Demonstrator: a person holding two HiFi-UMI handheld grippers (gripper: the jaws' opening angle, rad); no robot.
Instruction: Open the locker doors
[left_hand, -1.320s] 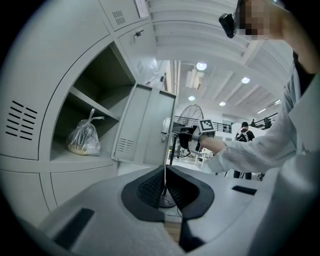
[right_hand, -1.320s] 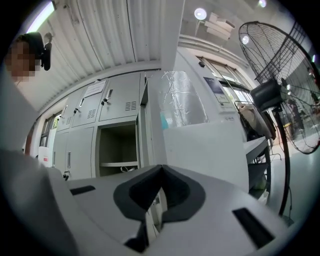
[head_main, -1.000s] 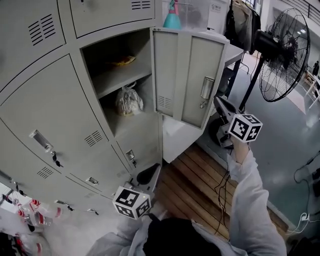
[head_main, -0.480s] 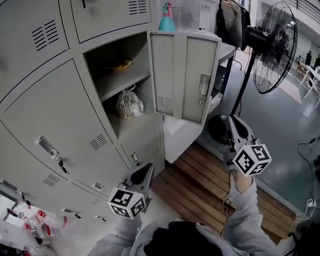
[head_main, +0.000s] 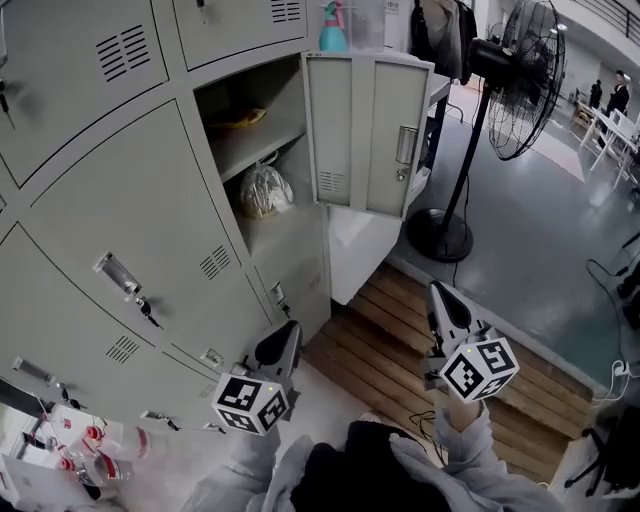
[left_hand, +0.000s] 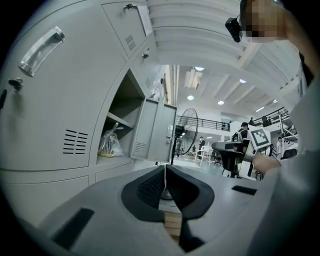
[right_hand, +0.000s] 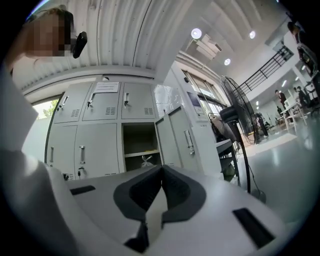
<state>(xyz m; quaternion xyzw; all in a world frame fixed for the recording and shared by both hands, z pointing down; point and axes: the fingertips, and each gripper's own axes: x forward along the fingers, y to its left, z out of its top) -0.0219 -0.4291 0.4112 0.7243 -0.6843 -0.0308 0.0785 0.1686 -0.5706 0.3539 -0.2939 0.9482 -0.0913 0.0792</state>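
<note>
The grey locker door at twelve o'clock stands wide open. The left gripper and right gripper are both pressed together, empty.

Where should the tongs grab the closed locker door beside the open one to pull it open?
Grab the silver handle on the closed door, coming straight at its front. It is a raised bar, so the left tongs can pinch across it. Judging by the open door, it sits opposite the hinges, so pulling there should swing it easily.
</note>
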